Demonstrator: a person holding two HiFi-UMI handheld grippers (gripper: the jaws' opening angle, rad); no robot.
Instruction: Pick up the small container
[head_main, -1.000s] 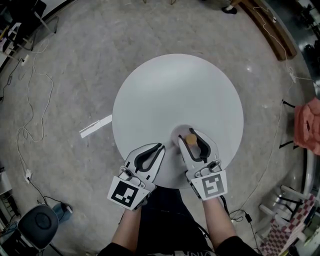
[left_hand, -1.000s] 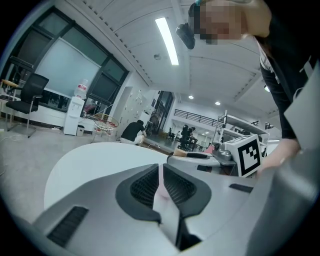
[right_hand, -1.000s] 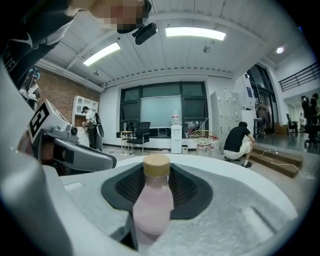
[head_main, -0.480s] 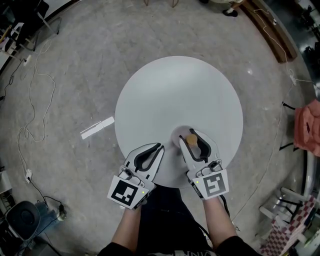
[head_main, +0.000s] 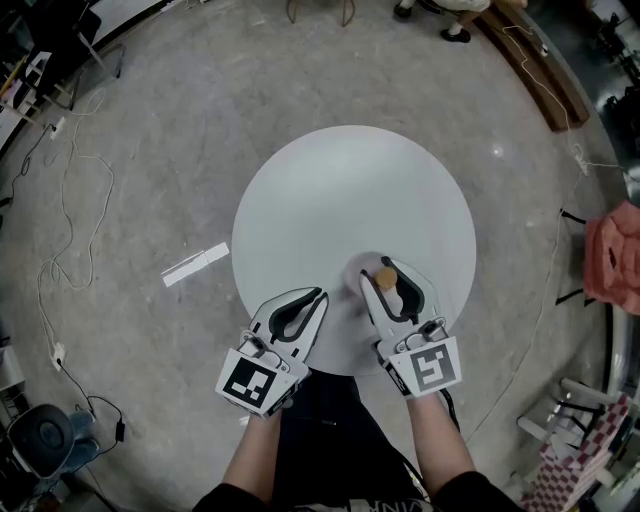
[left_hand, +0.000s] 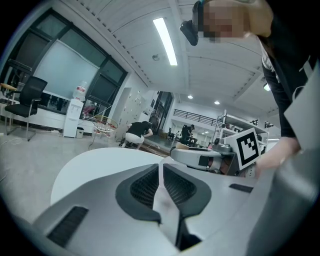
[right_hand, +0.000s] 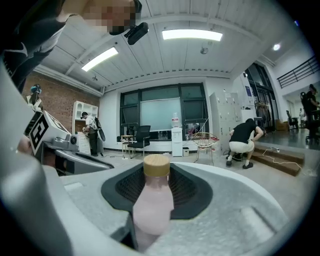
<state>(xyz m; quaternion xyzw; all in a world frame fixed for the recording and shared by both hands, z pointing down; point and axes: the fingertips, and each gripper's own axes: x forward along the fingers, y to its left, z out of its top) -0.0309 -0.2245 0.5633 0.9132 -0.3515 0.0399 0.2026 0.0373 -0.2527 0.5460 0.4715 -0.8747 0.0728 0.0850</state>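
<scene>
Small container (right_hand: 153, 200) looked light, smooth, probably slippery plastic; right gripper (head_main: 388, 276) was clamped on its body below the cap (right_hand: 156, 165). Left gripper (head_main: 317, 297) sat closed, empty.

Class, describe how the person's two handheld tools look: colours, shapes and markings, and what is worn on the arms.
The left tool and right tool share pale grey, rounded shells tapering to two jaws lined with black textured pads. Each carries a white marker cube with black square patterns at its rear. The forearms are unsleeved; dark clothing shows below them.
</scene>
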